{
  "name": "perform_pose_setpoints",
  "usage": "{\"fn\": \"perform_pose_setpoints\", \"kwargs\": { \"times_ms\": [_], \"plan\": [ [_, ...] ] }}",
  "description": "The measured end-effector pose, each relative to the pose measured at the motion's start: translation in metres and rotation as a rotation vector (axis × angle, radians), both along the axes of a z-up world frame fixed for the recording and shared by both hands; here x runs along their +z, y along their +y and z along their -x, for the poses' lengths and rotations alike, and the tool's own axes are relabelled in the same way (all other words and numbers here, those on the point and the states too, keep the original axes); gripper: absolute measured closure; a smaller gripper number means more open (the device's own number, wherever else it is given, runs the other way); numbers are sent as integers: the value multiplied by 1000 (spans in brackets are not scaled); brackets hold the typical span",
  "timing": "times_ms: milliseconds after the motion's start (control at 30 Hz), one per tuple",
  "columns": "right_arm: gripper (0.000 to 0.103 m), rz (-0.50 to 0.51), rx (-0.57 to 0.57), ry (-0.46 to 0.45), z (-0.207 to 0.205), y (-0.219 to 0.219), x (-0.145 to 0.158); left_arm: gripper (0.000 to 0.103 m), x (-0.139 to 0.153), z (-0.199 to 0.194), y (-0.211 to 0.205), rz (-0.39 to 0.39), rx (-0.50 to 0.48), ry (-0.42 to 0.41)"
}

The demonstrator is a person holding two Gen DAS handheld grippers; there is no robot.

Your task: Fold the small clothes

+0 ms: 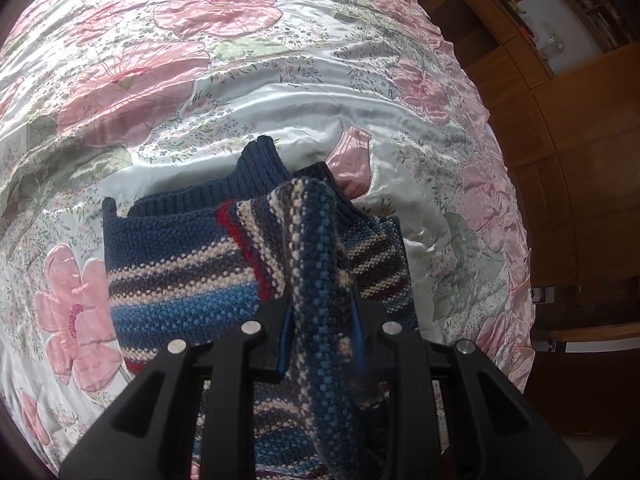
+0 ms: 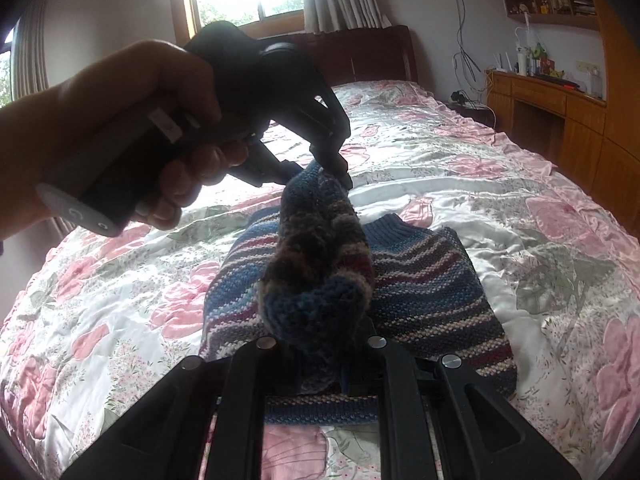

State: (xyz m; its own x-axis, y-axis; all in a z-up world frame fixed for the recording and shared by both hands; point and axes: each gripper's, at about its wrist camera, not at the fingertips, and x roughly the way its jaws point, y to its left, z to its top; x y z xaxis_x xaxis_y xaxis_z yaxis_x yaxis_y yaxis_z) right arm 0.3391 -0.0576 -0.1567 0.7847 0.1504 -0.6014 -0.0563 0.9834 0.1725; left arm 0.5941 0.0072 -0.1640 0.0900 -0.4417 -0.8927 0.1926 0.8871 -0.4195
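Two grippers hold one striped knit sweater (image 2: 420, 292), which lies on a floral bedspread (image 2: 500, 184). Nearest, at six o'clock in the right wrist view, the right gripper (image 2: 340, 364) is clamped on a raised fold of the knit. Farther off, toward twelve o'clock, the left gripper (image 2: 340, 172), in a person's hand (image 2: 132, 140), pinches the far end of that same fold; its own view shows the left gripper (image 1: 320, 320) closed on the fabric. The thick knit could slip from either pinch under uneven pulling, and the satin cover may let the sweater's body slide, spoiling the fold.
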Motion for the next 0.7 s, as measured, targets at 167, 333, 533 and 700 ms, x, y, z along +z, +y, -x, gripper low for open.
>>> {"fn": "perform_pose_setpoints", "kwargs": {
  "times_ms": [167, 333, 533, 700],
  "plan": [
    [91, -54, -25, 13, 2, -23, -11, 81, -12, 4, -25, -16, -21, 8],
    [91, -112, -37, 6, 8, -43, -20, 81, -24, 6, -48, -37, -47, 13],
    [91, -245, -25, 40, 9, -71, -38, 81, -34, 6, -68, -74, -70, 14],
    [91, -266, -28, 69, 11, -75, -44, 81, -38, 9, -81, -112, -80, 9]
  ]
}}
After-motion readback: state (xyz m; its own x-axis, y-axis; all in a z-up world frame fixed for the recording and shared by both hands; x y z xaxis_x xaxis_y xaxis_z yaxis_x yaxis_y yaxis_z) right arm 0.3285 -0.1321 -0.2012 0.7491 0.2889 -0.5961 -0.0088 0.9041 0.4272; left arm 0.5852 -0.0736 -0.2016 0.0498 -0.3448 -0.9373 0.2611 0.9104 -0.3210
